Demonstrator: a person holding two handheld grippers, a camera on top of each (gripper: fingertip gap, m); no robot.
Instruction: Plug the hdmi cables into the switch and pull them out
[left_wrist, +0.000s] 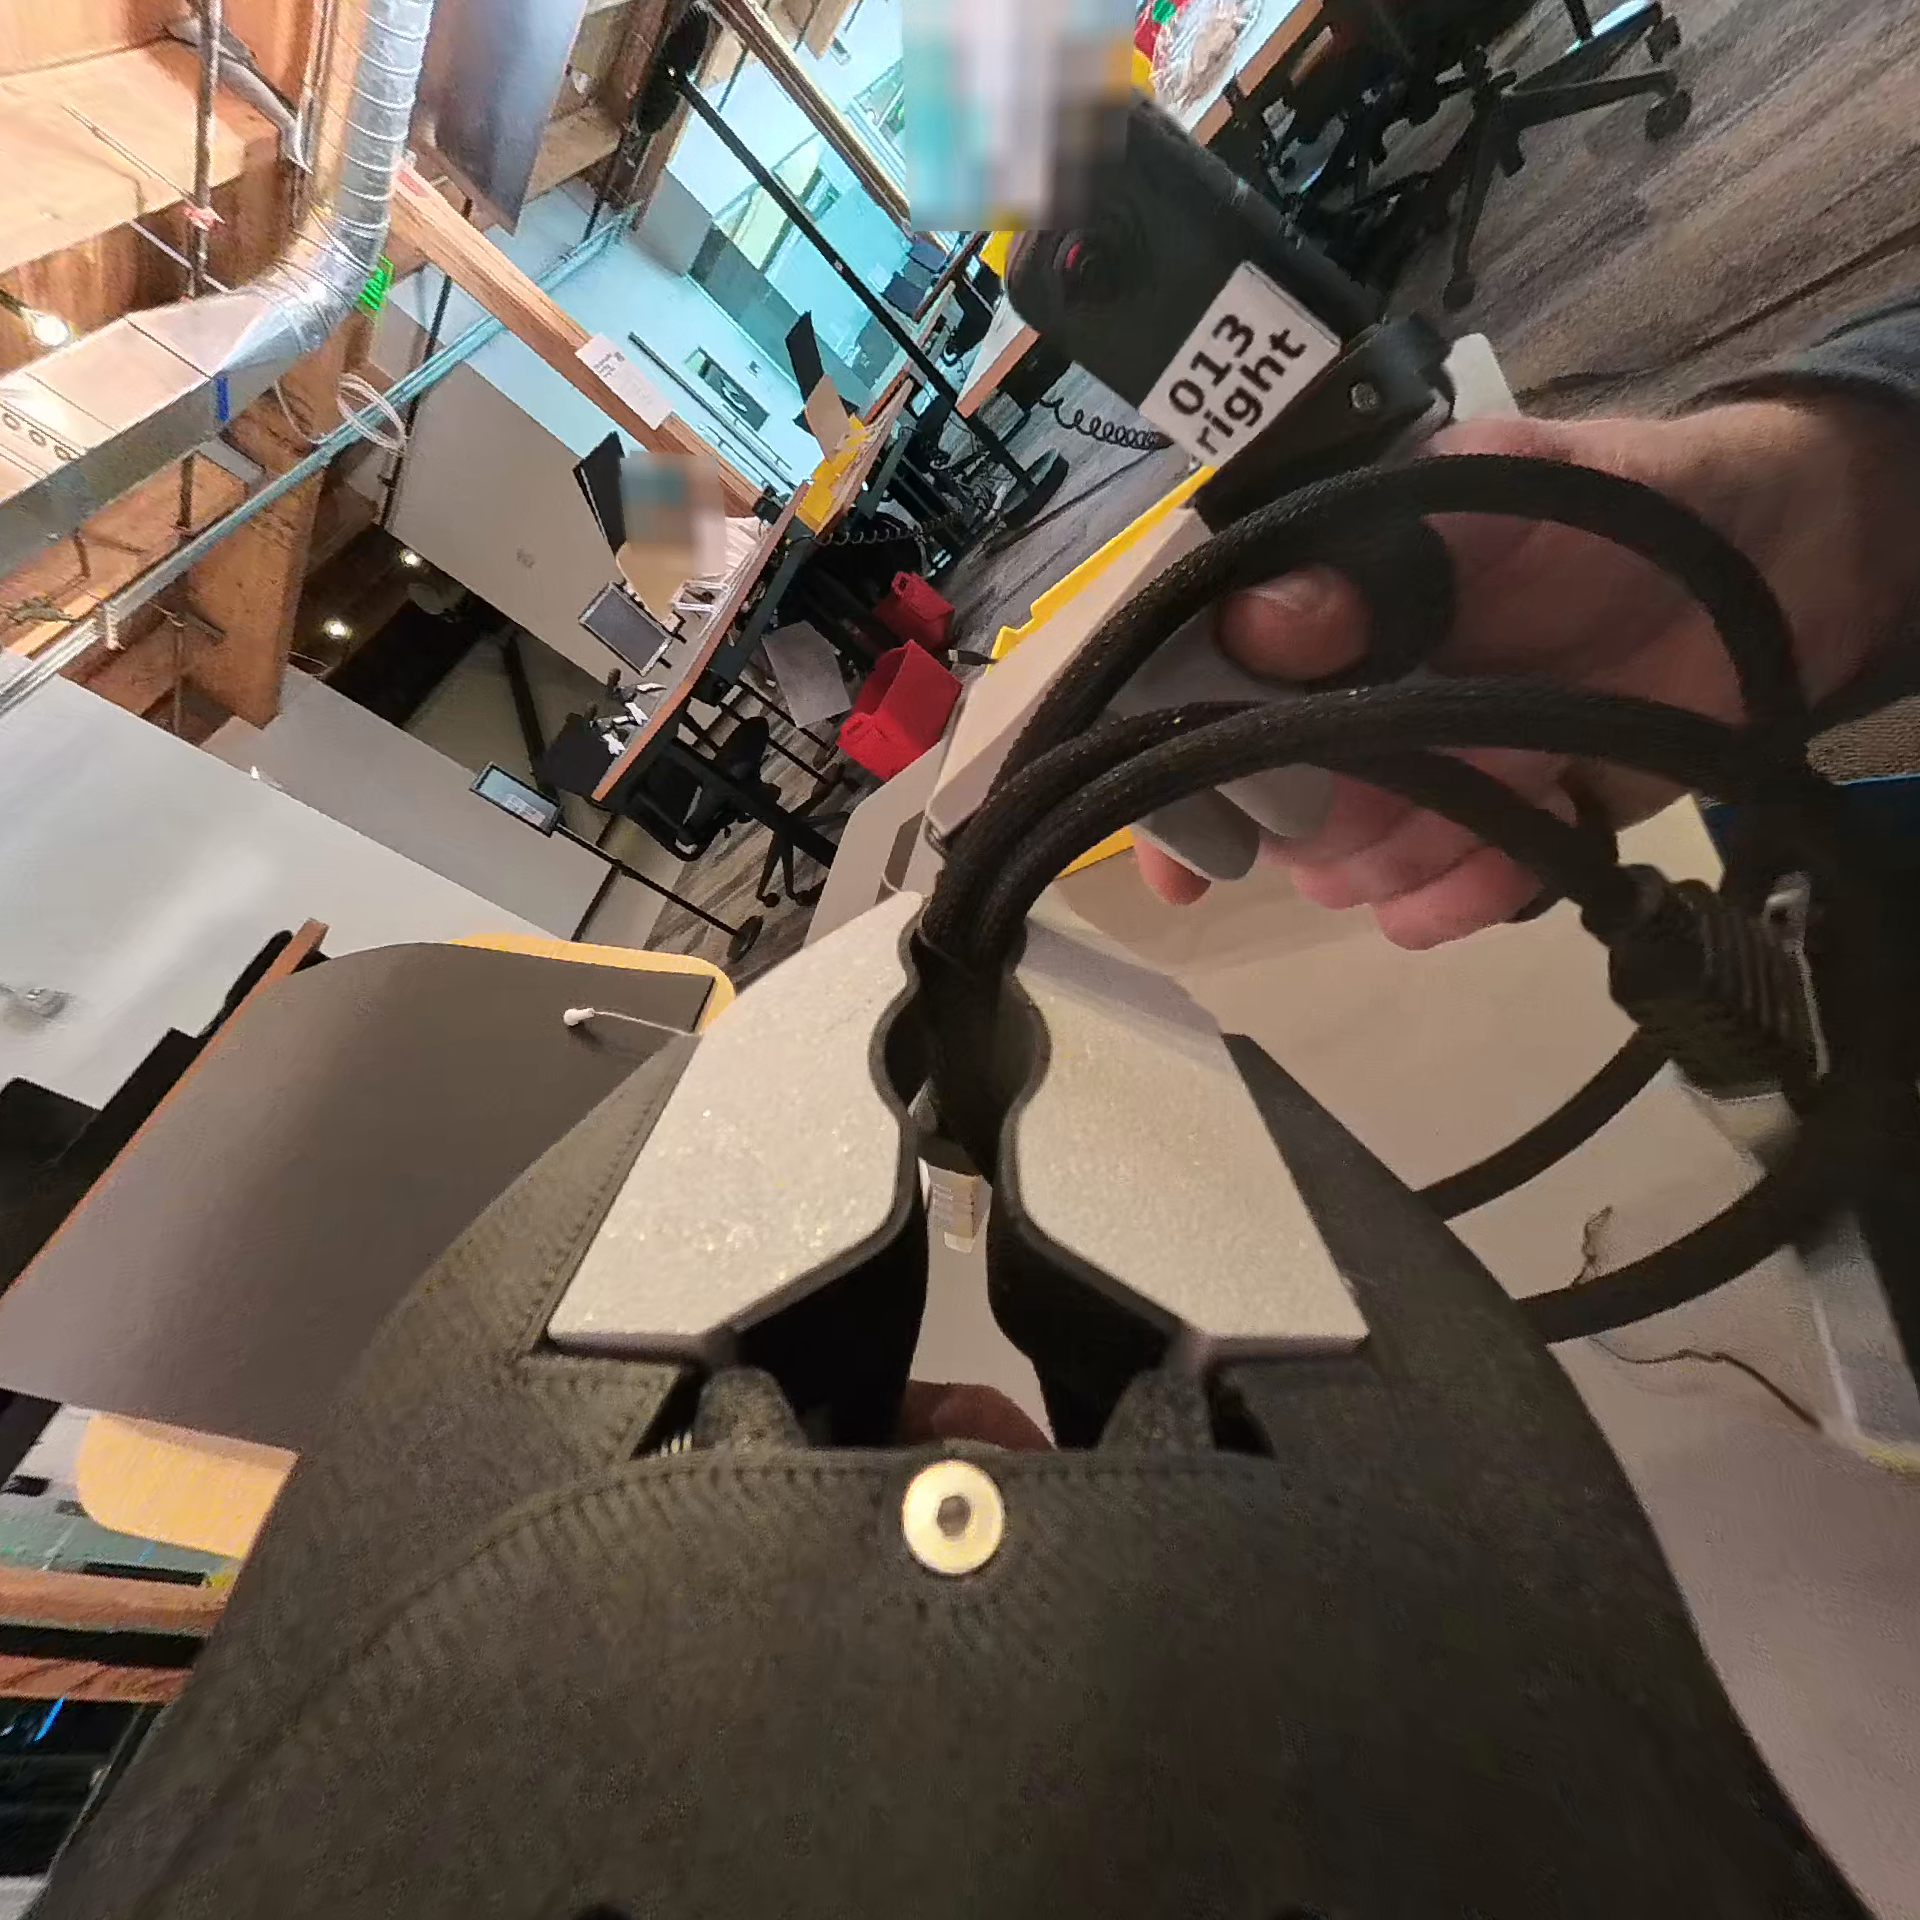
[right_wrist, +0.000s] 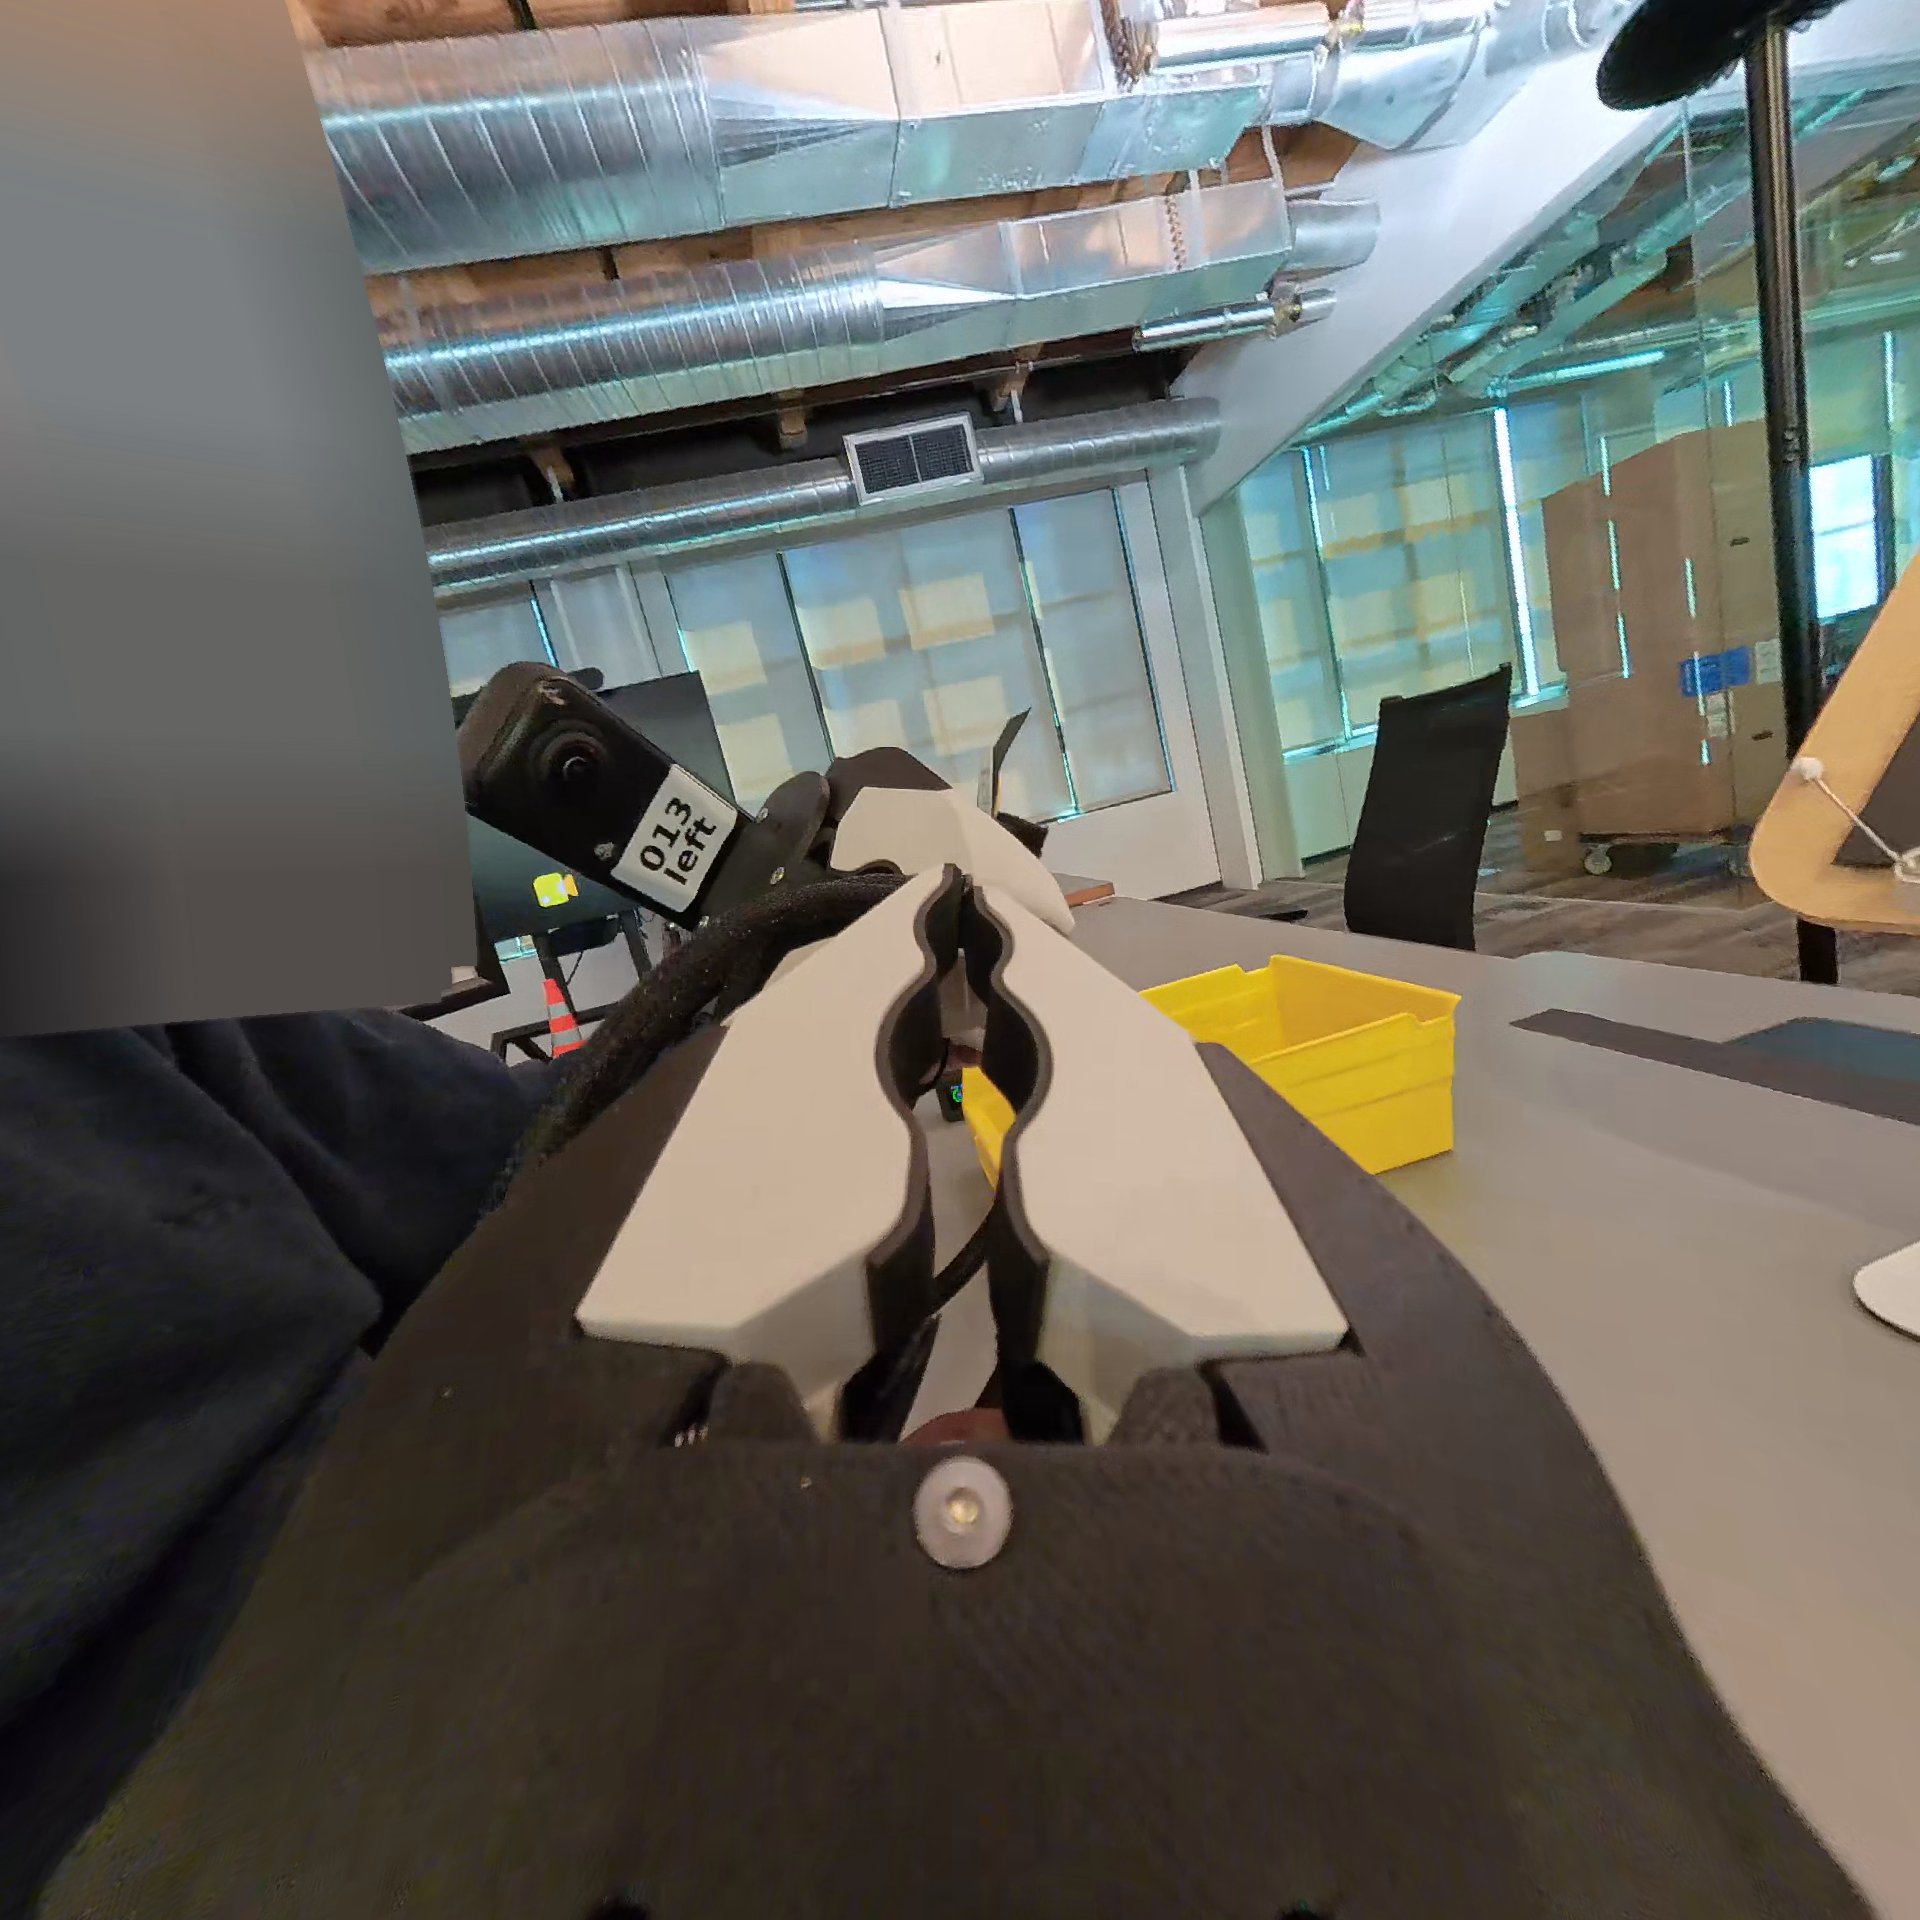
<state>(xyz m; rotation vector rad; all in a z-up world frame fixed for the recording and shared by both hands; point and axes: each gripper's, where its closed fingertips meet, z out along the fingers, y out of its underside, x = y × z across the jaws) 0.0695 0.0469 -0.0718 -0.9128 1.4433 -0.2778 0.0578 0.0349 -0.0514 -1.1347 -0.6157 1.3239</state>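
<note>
Grey table (right_wrist: 1558, 1299): my left tongs (left_wrist: 961, 1039) pinch looped cables (left_wrist: 1351, 727); right tongs (right_wrist: 961, 997) nearly closed, contents unclear; no switch seen, plugging pending.

Illumination: bright, even daylight from the windows (right_wrist: 914, 665); shadows soft. Wide-angle distortion bends frame edges. Motion blur softens the table (left_wrist: 1766, 1621) in the left wrist view.

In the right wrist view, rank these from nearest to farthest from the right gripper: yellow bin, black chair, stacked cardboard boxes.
1. Yellow bin: on the grey table, just right of and past the right gripper tips.
2. Black chair: beyond the table's far edge, right of centre.
3. Cardboard boxes: far right, by the windows behind the chair.
</note>
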